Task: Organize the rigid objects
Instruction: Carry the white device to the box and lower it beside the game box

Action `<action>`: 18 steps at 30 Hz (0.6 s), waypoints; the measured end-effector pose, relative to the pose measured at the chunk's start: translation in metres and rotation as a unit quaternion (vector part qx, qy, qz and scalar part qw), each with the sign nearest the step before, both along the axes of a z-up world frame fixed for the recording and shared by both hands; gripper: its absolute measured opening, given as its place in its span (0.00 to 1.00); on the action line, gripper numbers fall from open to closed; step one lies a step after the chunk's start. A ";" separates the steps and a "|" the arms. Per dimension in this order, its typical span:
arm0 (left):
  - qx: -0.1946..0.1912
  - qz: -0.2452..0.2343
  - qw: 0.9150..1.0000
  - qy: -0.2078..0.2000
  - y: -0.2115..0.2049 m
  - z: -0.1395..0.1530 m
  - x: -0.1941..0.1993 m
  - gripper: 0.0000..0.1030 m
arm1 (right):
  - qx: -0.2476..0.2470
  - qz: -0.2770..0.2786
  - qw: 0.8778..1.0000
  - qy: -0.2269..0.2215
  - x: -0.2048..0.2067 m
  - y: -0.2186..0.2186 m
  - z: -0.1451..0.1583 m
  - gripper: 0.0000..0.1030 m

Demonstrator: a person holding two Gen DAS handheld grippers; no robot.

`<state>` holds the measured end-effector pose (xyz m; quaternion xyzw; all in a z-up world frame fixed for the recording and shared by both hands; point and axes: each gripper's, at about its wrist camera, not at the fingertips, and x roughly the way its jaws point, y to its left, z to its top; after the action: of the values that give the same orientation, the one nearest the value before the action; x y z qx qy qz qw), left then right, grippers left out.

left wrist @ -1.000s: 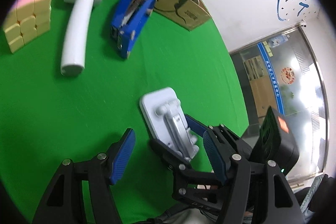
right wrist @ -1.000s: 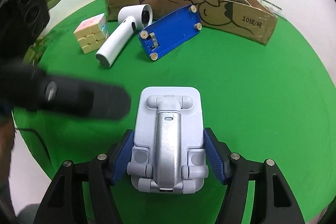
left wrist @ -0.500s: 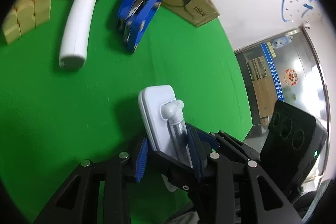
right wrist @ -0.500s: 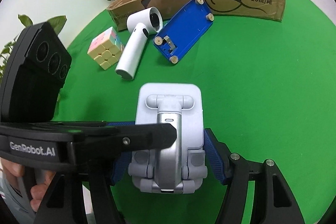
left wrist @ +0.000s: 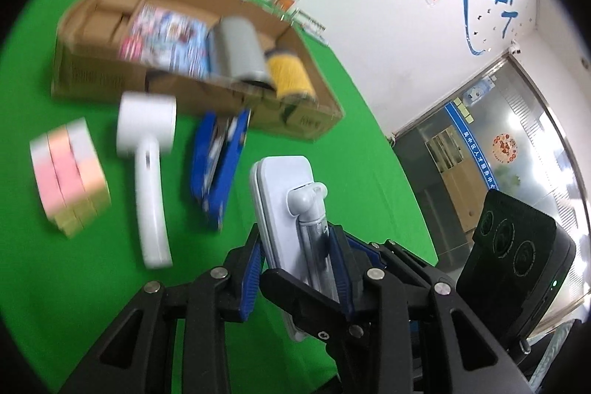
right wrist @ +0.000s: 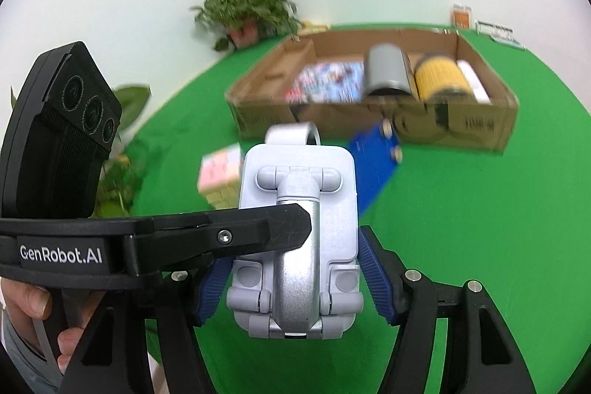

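Two claws now pinch the stand point(right wrist: 297, 239), left claw point(left wrist: 297, 268) newly clamped, right claw point(right wrist: 291, 277) gripping its sides; it has risen off the table point(right wrist: 480, 228), ready for the box point(right wrist: 476, 124) at upper right.

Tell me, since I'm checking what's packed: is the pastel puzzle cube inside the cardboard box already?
No, the pastel puzzle cube sits on the green table outside the cardboard box, beside the white handheld device.

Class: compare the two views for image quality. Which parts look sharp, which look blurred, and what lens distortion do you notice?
Left wrist view: the stand and left gripper are sharp; the cube, box and stapler are smeared. Right wrist view: the stand is crisp, the box and plant blurred. Both bend at dark fisheye rims.
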<state>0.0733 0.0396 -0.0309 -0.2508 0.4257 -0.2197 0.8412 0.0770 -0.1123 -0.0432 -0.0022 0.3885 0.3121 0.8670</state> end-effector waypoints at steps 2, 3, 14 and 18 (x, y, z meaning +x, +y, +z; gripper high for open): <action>0.012 0.007 1.000 -0.016 0.002 0.017 0.011 0.31 | 0.022 -0.004 1.000 0.010 0.017 0.005 0.015 0.61; 0.021 0.007 0.999 -0.026 0.004 0.026 0.019 0.31 | 0.023 -0.003 1.000 0.008 0.026 0.009 0.020 0.61; 0.040 0.011 0.998 -0.046 0.055 0.084 0.132 0.31 | 0.038 -0.002 0.999 0.003 0.148 0.070 0.091 0.61; 0.036 0.016 0.999 -0.013 0.080 0.071 0.170 0.28 | 0.061 0.014 0.996 0.067 0.200 0.092 0.078 0.61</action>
<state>0.2433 0.1191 0.0404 -0.2241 0.4181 -0.1935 0.8588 0.2774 -0.0203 0.0345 0.0662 0.4254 0.3467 0.8333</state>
